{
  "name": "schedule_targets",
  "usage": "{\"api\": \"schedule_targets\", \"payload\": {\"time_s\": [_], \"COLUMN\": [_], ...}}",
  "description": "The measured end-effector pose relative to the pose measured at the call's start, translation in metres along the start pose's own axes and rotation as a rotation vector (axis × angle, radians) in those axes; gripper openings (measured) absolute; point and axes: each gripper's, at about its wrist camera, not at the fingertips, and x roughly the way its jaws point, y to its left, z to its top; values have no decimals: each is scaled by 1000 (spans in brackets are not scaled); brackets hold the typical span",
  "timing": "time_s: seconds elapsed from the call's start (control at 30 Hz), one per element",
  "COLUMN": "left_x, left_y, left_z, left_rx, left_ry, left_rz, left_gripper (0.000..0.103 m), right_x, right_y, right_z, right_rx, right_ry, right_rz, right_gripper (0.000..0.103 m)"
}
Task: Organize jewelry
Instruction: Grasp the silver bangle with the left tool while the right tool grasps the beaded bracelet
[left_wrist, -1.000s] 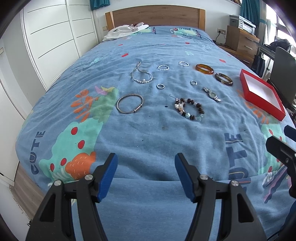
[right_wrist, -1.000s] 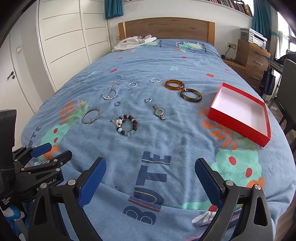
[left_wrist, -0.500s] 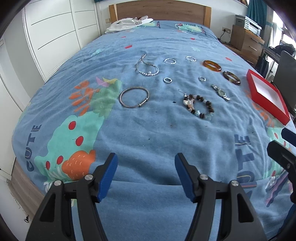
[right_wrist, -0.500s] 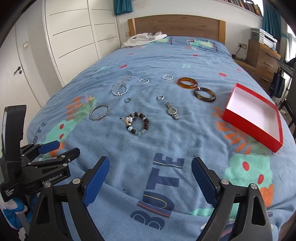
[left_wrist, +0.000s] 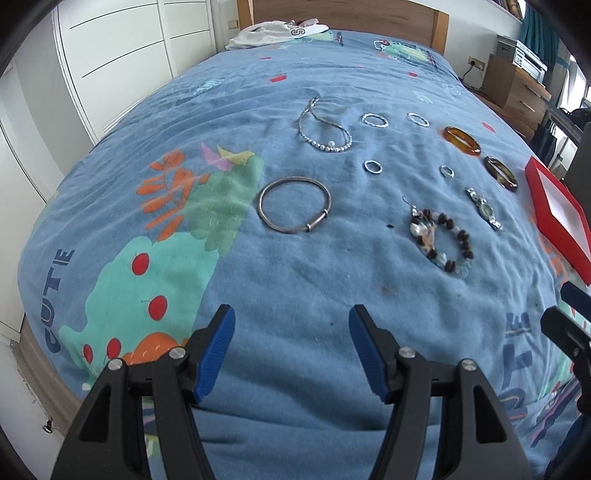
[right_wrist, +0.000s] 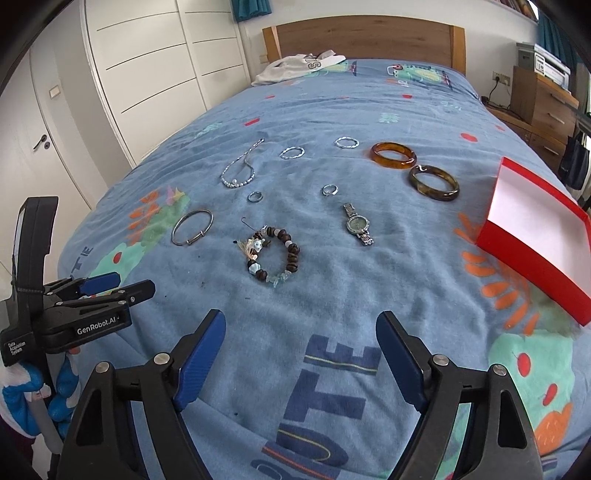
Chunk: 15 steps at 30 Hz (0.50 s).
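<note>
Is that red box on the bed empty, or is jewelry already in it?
Empty, as far as visible: the red box shows only bare white lining; the wristwatch lies outside on the blanket.

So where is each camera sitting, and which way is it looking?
Left wrist: rides on the left tongs at the foot of the bed, facing the headboard; its blue fingers show, open, with the right tongs at the right edge.
Right wrist: rides on the right tongs, facing the same way; the left tongs show at left.
Both see the silver bangle, beaded bracelet, watch and red box.
</note>
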Motion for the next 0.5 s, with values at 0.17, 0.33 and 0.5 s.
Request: {"api": "schedule_targets", "payload": {"time_s": [0.17, 0.33, 0.5], "left_x": [9, 22, 49], "left_y": [5, 8, 3], "left_z": [14, 36, 61], "left_rx": [-19, -20, 4], "left_ry": [-17, -37, -31], "left_rz": [-13, -32, -73], "left_gripper": [62, 62, 61], "right_x": [16, 35, 59], "right_y": [-1, 0, 5], "right_z": [7, 15, 25], "right_rx": [-7, -25, -62], "right_ry": [11, 24, 40], "right_rz": [32, 71, 130], "right_gripper": [83, 83, 83]}}
